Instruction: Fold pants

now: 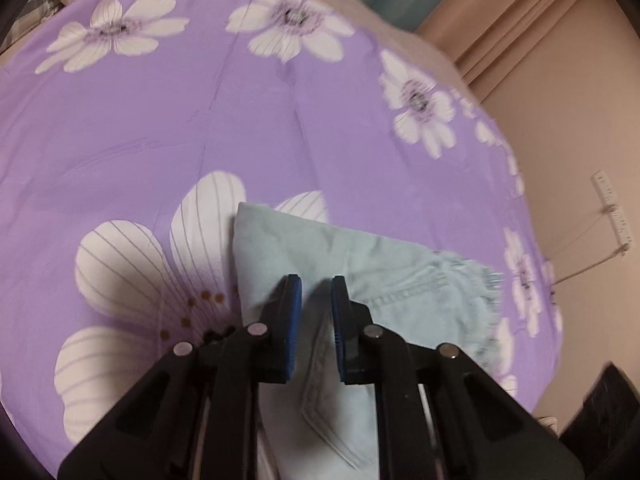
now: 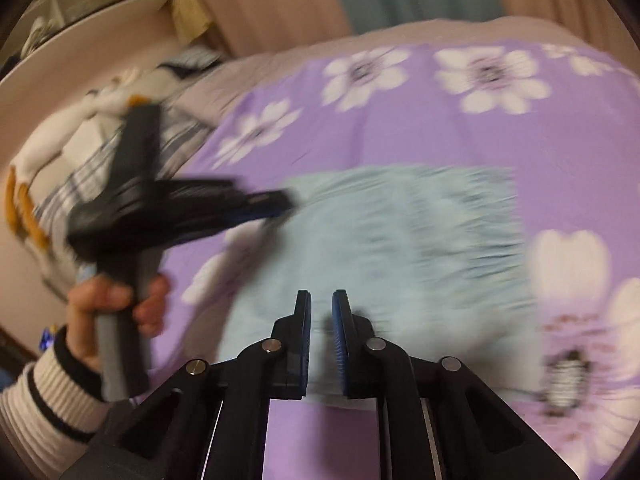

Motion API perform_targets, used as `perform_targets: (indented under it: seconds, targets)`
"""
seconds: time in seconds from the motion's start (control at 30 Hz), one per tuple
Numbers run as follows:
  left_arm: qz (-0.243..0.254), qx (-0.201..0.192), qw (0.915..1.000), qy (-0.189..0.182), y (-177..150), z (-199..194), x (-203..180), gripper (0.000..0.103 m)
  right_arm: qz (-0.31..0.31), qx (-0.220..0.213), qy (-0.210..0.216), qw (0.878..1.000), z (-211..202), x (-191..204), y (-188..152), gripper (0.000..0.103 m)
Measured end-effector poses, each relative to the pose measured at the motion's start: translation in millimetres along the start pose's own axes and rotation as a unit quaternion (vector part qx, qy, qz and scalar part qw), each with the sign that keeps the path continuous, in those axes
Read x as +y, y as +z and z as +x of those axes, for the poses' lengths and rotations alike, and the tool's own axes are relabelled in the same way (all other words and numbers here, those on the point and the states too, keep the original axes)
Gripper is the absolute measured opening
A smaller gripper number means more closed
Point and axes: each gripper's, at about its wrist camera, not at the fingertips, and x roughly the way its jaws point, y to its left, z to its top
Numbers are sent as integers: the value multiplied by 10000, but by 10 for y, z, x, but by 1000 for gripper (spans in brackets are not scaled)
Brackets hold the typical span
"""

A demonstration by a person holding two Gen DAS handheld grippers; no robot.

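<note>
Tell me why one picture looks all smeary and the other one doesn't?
Right wrist view: heavy motion blur smears the light blue pants, the flowered purple bedsheet and the left gripper. Left wrist view: much sharper, pants seams readable, a dark shadow beside the left gripper; fisheye bends the bed edge in both.

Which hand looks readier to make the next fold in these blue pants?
Probably the left: the left fingers sit over the pants near a folded corner, well onto the cloth. The right fingers only reach its near edge, in a blurred view.
</note>
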Motion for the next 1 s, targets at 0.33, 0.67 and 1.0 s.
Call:
perform_targets:
  seconds: [0.33, 0.67, 1.0]
  targets:
    - [-263, 121, 9996, 33, 110, 190, 218, 3, -301, 968, 300, 9944, 425, -15, -193, 14]
    - [684, -102, 9975, 143, -523, -342, -112, 29, 414, -163, -644, 9969, -84, -714, 438, 15]
    - [820, 140, 9963, 217, -922, -292, -110, 33, 957, 147, -1089, 9893, 185, -891, 364, 11]
